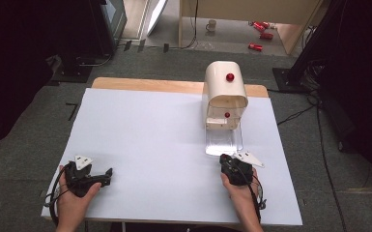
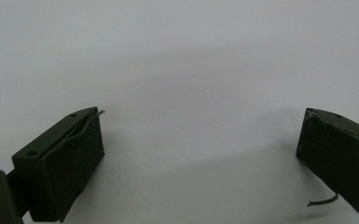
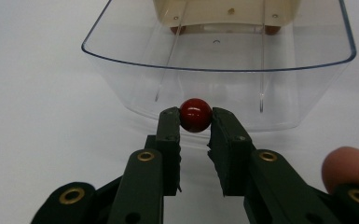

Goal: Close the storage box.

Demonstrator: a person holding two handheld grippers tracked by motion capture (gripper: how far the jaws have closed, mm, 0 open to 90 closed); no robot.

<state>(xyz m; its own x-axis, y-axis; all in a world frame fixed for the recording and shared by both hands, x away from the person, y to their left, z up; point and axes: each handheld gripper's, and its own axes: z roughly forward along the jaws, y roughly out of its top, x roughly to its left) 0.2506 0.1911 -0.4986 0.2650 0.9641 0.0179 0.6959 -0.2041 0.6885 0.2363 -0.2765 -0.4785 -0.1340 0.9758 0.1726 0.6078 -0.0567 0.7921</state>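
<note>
A cream, round-topped box (image 1: pixel 221 84) stands at the back right of the white table (image 1: pixel 150 140), with a red knob (image 1: pixel 230 77) on its lid and a smaller one (image 1: pixel 227 115) on its front. A clear plastic tray (image 3: pixel 121 70) juts out from its base toward me. The tray's front wall carries a red ball knob (image 3: pixel 196 115), and my right gripper (image 3: pixel 196 122) is shut on it; from above, that gripper (image 1: pixel 225 158) sits at the tray's (image 1: pixel 223 142) near edge. My left gripper (image 1: pixel 107 174) rests at the front left, open (image 2: pixel 200 126), with nothing between its fingers.
A bare wooden strip (image 1: pixel 145 85) runs along the table's back edge. On the floor beyond are red cans (image 1: pixel 260 29), a mug (image 1: pixel 211 25) and dark equipment stands (image 1: pixel 82 43) at both sides. A thumb tip (image 3: pixel 349 165) shows beside the right gripper.
</note>
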